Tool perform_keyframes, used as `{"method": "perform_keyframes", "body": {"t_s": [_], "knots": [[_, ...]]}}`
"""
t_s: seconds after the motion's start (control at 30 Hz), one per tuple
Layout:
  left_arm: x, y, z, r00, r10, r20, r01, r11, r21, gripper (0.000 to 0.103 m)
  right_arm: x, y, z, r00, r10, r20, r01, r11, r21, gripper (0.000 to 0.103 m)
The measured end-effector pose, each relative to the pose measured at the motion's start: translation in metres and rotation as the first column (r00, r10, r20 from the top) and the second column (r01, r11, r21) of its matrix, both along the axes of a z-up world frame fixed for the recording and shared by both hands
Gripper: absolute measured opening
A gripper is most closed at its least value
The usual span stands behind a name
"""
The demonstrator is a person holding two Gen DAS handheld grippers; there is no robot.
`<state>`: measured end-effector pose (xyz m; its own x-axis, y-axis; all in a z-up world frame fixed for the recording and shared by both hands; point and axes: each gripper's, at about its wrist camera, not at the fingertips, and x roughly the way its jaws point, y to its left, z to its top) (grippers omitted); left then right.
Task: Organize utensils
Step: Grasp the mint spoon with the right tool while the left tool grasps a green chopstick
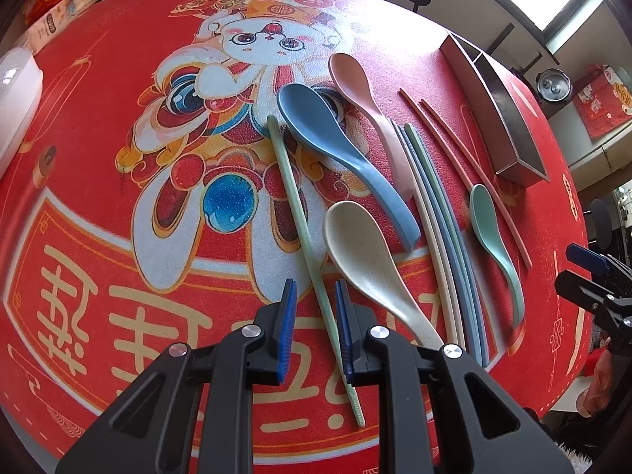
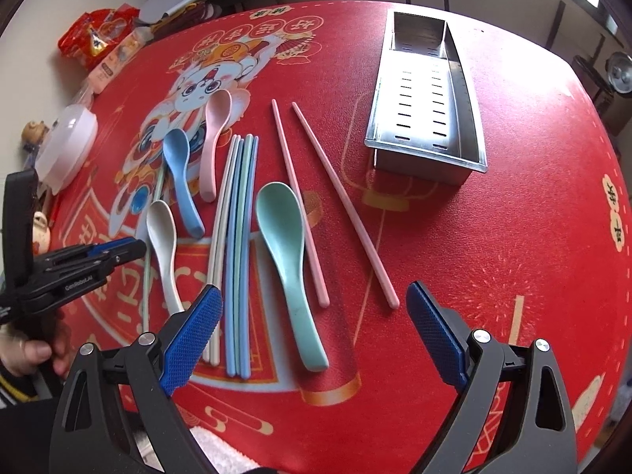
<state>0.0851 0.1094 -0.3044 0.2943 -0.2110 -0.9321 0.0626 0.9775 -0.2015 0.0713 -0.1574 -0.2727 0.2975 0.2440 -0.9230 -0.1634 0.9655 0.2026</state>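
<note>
Utensils lie loose on the red printed worktop [image 1: 98,118], none of them in the steel holder [image 1: 509,134]. In the left wrist view, the left tool [image 1: 316,288] points steeply down with its blue pads drawn in to a narrow gap. A single pale green chopstick [image 1: 292,197] runs between the pads. It lies close against the right pad with a strip of worktop showing on its other side, so it is straddled, not clamped. Just right of that pad the cream spoon [image 1: 355,245] lies with its handle passing under the tool's right finger. Ahead of the tool are the blue spoon [image 1: 316,126] and, beyond it, the pink spoon [image 1: 355,79]. Further right lies a tight bundle of cream, blue and green chopsticks [image 1: 438,217], then the green spoon [image 1: 489,221] and two pink chopsticks [image 1: 454,138]. The holder sits farthest to the right. In the right wrist view, the right tool [image 2: 314,290] hovers with its jaws spread wide and nothing between the pads. The green spoon's handle and the ends of the pink chopsticks lie on the worktop below the gap, and the bundle runs just inside the left pad. The holder stands ahead and slightly right, well apart from the utensils, its slotted bottom bare. At the left edge a hand [image 2: 31,351] grips the other tool above the cream spoon.
</note>
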Motion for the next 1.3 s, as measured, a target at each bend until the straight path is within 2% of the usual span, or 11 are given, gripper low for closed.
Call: {"method": "perform_keyframes", "body": {"t_s": [0.23,0.7,0.73,0.77,0.83,0.9,0.97,1.3], "knots": [[0.011,-0.002,-0.005,1.0,-0.001,0.007,0.001,1.0,0.016,0.019,0.003,0.002,-0.003,1.0,0.001,0.002,-0.001,1.0,-0.016,0.091],[0.009,-0.007,-0.007,0.999,-0.03,0.023,0.029,0.999,0.044,0.019,0.003,0.0,-0.009,1.0,0.017,-0.01,-0.017,1.0,0.02,0.091],[0.009,-0.007,-0.007,0.999,-0.03,0.024,0.029,0.999,0.043,0.019,0.003,0.001,-0.009,1.0,0.021,-0.01,-0.02,1.0,0.021,0.089],[0.008,-0.006,-0.007,0.999,-0.029,0.026,0.028,0.999,0.042,0.019,0.003,0.002,-0.009,1.0,0.025,-0.011,-0.025,0.999,0.024,0.069],[0.005,-0.007,-0.007,0.999,-0.035,0.031,0.033,0.998,0.057,0.019,0.005,0.004,-0.014,0.998,0.041,-0.038,-0.04,0.999,0.027,0.052],[0.001,-0.011,-0.007,0.998,-0.048,0.039,0.045,0.995,0.093,0.019,0.004,0.003,-0.016,0.998,0.042,-0.044,-0.04,0.998,0.039,0.051],[-0.003,-0.012,-0.007,0.997,-0.053,0.048,0.047,0.993,0.11,0.019,0.004,0.005,-0.016,0.997,0.055,-0.047,-0.052,0.998,0.047,0.043],[-0.008,-0.006,-0.007,0.999,-0.034,0.029,0.032,0.997,0.075,0.019,0.003,0.006,-0.031,0.993,0.088,-0.08,-0.083,0.995,0.061,0.034]]}}
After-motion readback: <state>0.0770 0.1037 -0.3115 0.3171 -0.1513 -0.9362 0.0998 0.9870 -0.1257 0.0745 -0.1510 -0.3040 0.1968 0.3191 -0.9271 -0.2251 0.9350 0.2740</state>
